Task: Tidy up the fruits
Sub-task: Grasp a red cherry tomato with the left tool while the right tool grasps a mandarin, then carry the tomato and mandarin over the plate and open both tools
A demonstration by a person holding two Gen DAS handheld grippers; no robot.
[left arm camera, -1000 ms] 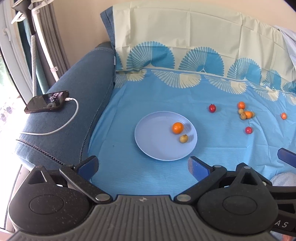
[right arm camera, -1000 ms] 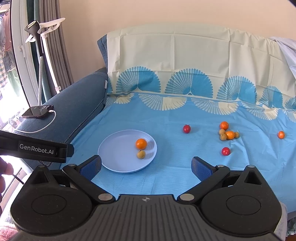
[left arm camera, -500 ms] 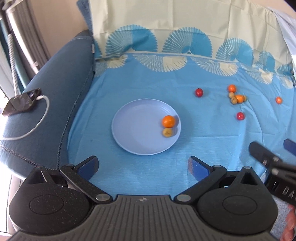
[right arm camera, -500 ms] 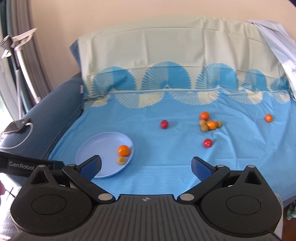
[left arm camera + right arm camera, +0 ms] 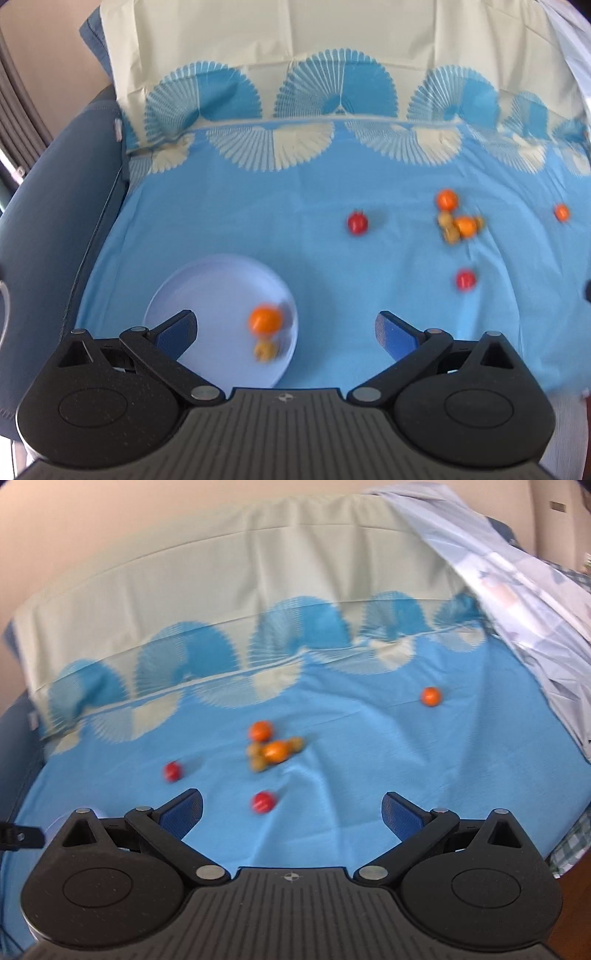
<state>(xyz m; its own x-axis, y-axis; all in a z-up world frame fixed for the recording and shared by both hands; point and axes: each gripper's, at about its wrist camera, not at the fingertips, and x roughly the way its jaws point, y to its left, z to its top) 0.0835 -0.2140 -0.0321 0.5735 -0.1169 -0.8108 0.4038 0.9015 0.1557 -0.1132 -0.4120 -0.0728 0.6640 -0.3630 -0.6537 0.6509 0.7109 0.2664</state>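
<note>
A pale blue plate lies on the blue cloth and holds an orange fruit and a small yellow-brown fruit. My left gripper hovers open just above the plate's near right edge. On the cloth beyond lie a red fruit, a second red fruit, a cluster of orange and yellow-brown fruits and a lone orange fruit. My right gripper is open over the cloth, with a red fruit just ahead between its fingers, the cluster farther on.
The cloth covers a sofa seat and backrest; a dark blue armrest rises on the left. A crumpled light sheet drapes over the right end. The left gripper's tip shows at the right wrist view's left edge.
Both grippers have swung right and moved forward. The plate slid to the lower left of the left wrist view and out of the right wrist view. The loose fruits are closer.
</note>
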